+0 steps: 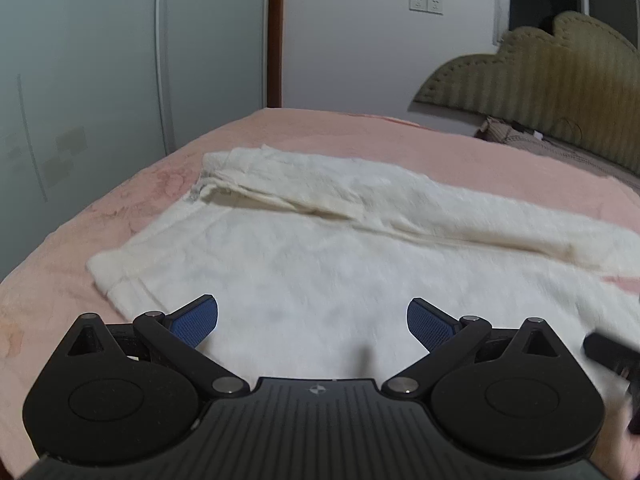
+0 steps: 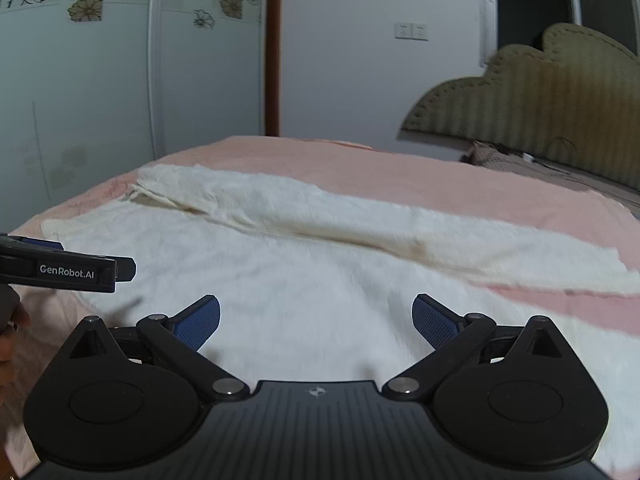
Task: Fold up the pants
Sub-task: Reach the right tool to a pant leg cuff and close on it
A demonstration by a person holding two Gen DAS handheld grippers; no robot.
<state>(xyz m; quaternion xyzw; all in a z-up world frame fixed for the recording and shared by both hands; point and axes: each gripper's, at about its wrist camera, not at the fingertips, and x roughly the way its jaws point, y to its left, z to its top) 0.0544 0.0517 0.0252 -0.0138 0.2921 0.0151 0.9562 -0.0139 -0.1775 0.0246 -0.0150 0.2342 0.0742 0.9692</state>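
Both units hovered low over the cloth, nothing grasped. Left hand-held gripper (image 1: pixel 312 322) had its blue-padded fingers (image 1: pixel 196 320) spread wide and empty; right hand-held gripper (image 2: pixel 316 322) was likewise wide open and empty, and the left unit showed at the left side of the right wrist view. Main risk, as I judged it: the fleece looked thick and plush, so a pinch could catch only the top layer or also snag the pink fuzzy blanket on the bed (image 1: pixel 60 264) underneath, dragging both. A grab at uneven points on the two sides would likely skew the fold line, and the far leg already lay at a slant, so the legs might not stack square. Both views were blurred, so exact edge position was hard to read; a misjudged descent could miss the hem. The cream-white fleece pants (image 1: pixel 304 248) were spread flat across the middle of the bed, waistband end toward the bed's left edge, legs running to the right. The far leg (image 2: pixel 360 216) lay as a raised, slightly yellower ridge overlapping the near one, with a strip of pink showing between the legs toward the right. The surface was mostly smooth with some wrinkles at the far-left corner.
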